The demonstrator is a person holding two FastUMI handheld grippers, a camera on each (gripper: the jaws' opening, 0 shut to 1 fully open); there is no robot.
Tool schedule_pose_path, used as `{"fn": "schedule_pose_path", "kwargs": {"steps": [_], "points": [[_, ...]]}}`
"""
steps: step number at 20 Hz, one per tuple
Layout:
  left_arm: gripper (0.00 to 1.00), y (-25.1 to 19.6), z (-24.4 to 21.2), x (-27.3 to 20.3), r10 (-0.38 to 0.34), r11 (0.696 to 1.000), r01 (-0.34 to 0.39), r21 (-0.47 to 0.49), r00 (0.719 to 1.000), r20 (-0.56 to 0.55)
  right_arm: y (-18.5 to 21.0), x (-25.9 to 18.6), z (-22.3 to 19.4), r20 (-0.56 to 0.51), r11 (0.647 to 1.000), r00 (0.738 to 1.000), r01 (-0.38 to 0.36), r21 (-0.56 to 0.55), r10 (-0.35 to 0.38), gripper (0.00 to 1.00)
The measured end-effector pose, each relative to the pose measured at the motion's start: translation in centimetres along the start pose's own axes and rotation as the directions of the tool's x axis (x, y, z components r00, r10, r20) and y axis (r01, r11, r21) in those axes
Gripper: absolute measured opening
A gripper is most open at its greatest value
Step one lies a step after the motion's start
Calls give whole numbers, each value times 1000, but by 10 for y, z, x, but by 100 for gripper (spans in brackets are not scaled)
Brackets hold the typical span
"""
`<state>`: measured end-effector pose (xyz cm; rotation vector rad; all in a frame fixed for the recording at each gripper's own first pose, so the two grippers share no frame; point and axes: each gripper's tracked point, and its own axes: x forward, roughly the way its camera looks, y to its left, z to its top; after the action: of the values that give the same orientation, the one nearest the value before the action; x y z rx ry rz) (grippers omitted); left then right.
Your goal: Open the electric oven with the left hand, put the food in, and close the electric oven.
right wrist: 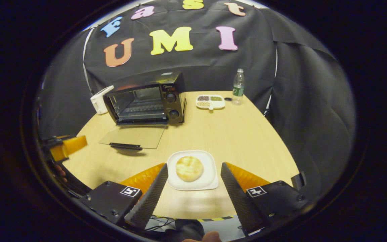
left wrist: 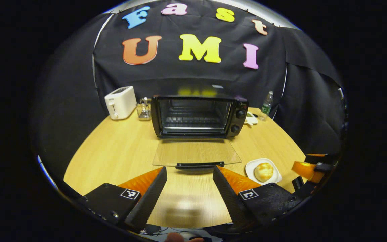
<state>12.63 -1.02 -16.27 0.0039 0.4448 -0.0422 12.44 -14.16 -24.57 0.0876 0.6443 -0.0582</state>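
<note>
clear glass, the drop-down door (left wrist: pixel 196 152) of the boxy black metal electric oven (left wrist: pixel 198 116) lies flat on the pale wood table (left wrist: pixel 119 148), so we judge loading comes next. our left gripper (left wrist: pixel 189 179) is spread empty by the door's handle. our right gripper (right wrist: pixel 194 178), jaws parted, brackets the square white plate (right wrist: pixel 193 184) holding the round golden bun (right wrist: pixel 189 168), not yet touching it.

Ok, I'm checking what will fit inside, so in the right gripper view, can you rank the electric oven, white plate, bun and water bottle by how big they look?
1. electric oven
2. white plate
3. bun
4. water bottle

The plate and bun sit nearest the camera, so they look larger than they are; bun versus bottle is unsure.
</note>
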Motion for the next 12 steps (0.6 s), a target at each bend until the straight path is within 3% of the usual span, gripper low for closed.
{"fn": "schedule_pose_path", "kwargs": {"steps": [12], "points": [[94,13,38,-50,76,996,-70,-55,990,121,11,57,-33,-103,993,994,-56,-107,45,100]]}}
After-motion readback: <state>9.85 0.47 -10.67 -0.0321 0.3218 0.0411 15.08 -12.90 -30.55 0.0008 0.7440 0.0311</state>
